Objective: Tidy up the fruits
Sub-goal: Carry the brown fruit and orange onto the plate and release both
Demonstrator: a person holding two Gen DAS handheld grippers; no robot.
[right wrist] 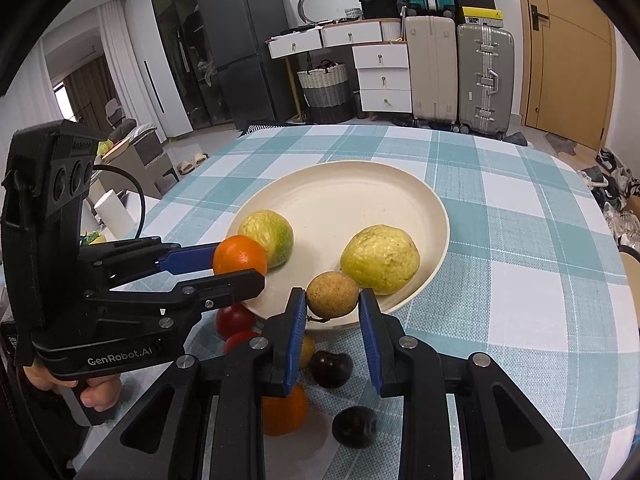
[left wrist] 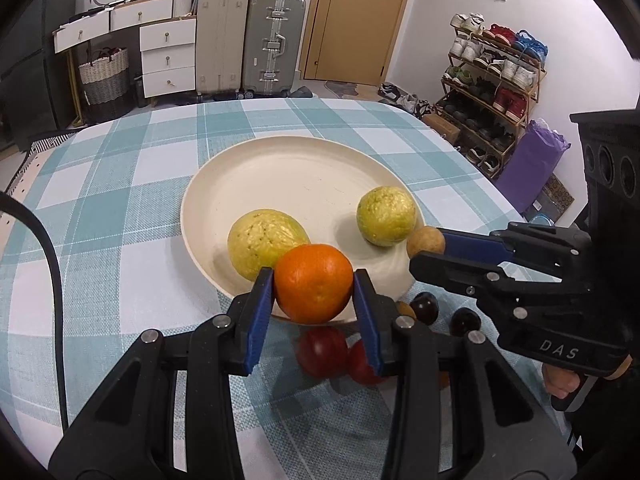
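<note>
Orange [left wrist: 313, 283] clenched in my left jaws and a small brown fruit [right wrist: 332, 295] barely pinched in my right both hang over the near rim of the plate [left wrist: 280, 168], where either may roll off once released.

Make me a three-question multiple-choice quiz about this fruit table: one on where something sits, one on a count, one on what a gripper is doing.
1. Where is the orange?
A. Between the left gripper fingers
B. On the floor
C. In a drawer

2. How many yellow-green fruits lie on the plate?
A. Five
B. Two
C. None

3. What is between the right gripper fingers?
A. Nothing
B. A small brown fruit
C. A spoon

Answers: 1 A, blue pads press both its sides. 2 B, one yellow-green fruit left, another yellow-green fruit right. 3 B, it sits between the pads.
</note>
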